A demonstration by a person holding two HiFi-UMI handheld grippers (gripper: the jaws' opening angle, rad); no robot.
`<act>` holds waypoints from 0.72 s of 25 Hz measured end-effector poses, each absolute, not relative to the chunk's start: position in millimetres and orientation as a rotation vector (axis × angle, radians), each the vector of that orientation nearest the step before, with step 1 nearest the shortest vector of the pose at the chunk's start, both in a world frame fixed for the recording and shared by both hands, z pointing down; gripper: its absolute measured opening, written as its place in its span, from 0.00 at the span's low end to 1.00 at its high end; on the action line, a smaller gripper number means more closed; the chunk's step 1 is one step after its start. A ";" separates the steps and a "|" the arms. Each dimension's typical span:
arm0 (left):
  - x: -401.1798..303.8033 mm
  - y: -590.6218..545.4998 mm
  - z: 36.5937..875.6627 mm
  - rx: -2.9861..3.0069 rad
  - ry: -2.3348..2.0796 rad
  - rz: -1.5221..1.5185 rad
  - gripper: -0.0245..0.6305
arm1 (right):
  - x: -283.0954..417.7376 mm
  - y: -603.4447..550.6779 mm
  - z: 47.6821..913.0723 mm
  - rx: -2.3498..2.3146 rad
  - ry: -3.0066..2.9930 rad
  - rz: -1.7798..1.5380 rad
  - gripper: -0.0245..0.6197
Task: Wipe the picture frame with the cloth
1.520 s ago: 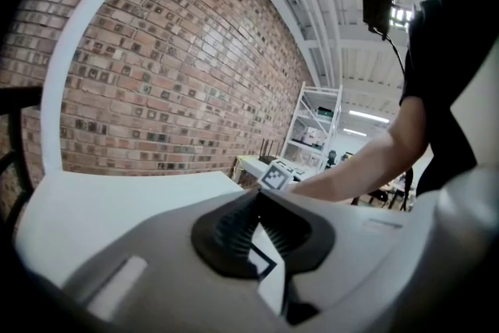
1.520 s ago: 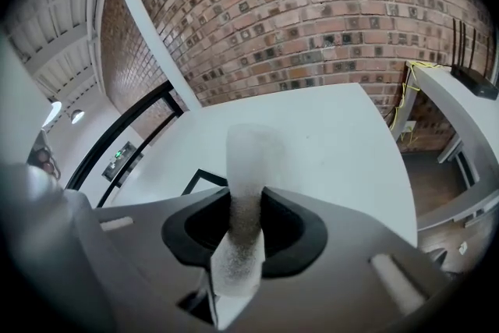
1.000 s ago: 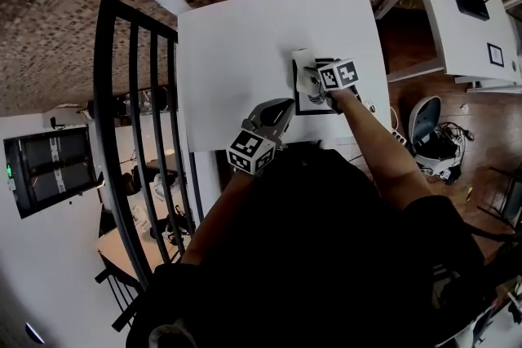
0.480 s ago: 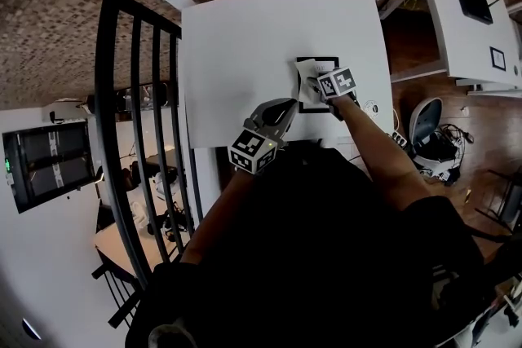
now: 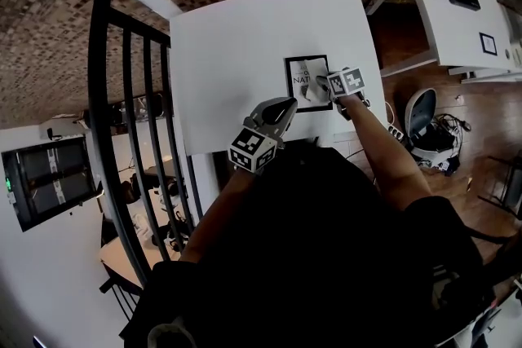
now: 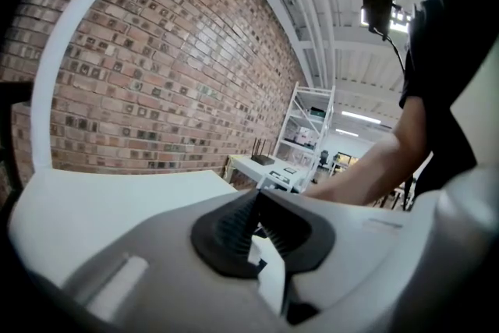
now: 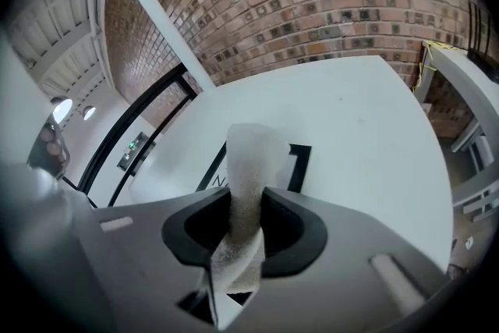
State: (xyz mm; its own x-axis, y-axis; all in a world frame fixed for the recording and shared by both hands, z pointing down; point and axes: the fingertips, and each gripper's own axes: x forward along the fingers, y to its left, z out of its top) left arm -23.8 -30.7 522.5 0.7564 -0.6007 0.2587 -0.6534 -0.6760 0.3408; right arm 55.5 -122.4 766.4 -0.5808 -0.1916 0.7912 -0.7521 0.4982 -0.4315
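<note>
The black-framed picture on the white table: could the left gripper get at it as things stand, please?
Probably yes: the shut left gripper is beside the black-framed picture, only bare white table between; the right gripper holds white cloth over its right side.

Right gripper view: your cloth (image 7: 251,164) and right gripper (image 7: 246,207) hide most of picture frame (image 7: 301,161); only border strips show. Head view: print (image 5: 300,81) half covered, rest too small to read.
</note>
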 end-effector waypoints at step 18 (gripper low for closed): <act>-16.9 -32.1 526.8 2.534 -0.960 0.197 0.04 | 40.7 -110.4 718.2 0.749 -2.206 1.141 0.19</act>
